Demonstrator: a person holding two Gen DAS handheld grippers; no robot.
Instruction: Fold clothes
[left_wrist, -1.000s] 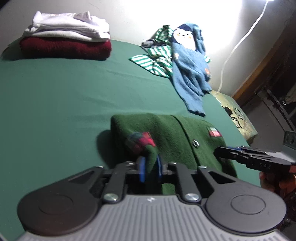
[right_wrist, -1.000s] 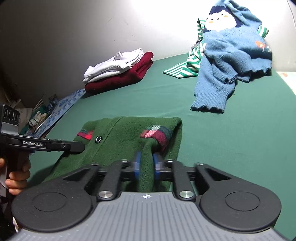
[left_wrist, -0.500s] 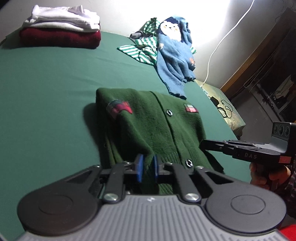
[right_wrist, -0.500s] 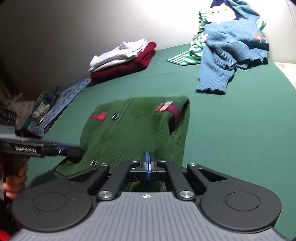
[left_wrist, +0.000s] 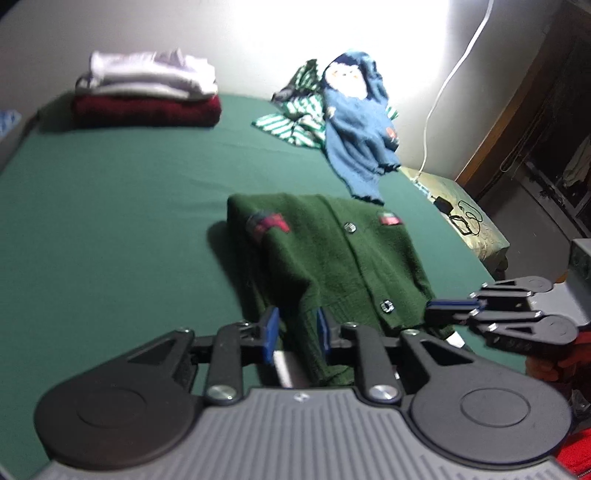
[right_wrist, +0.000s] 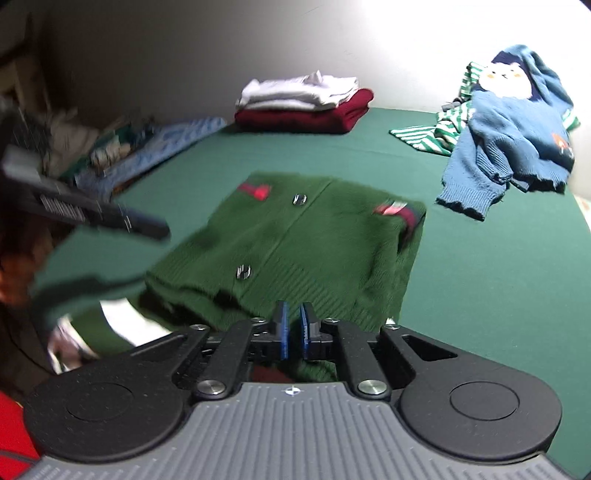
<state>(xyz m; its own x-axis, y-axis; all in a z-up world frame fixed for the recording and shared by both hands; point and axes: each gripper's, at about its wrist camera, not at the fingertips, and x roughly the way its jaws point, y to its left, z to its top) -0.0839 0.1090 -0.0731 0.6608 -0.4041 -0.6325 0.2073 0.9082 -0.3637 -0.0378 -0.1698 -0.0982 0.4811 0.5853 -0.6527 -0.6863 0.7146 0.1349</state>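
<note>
Here the green cardigan (left_wrist: 332, 258) lies flat on the green-covered bed (left_wrist: 110, 206), near its front edge, sleeves folded in over the chest, two buttons showing down the placket; left gripper (left_wrist: 295, 330) sits at the hem with its blue pads set wide, a fold of hem cloth between them but loose, no pinch to be seen; right gripper (right_wrist: 293, 328) at the hem's other end, pads narrow with a slim gap, and whether any cloth sits in that gap I cannot tell; from the left view its two pads look pressed together at the cardigan's corner. Left view alone shows a white cable (left_wrist: 443, 96) running down the bright wall to a low patterned bench (left_wrist: 465, 225) with cords on it, and dark furniture far right; right view alone shows a blue patterned cloth (right_wrist: 159, 147) and clutter along the bed's far side. Both views: folded white and maroon stack (left_wrist: 147, 92) at the back, blue penguin sweater (left_wrist: 362, 125) over a green-striped garment (left_wrist: 295, 122). Writing: a white label on the left gripper's side in the right view, blurred past reading. Hands mostly cut off; wall blown out by glare; right view smeared.
</note>
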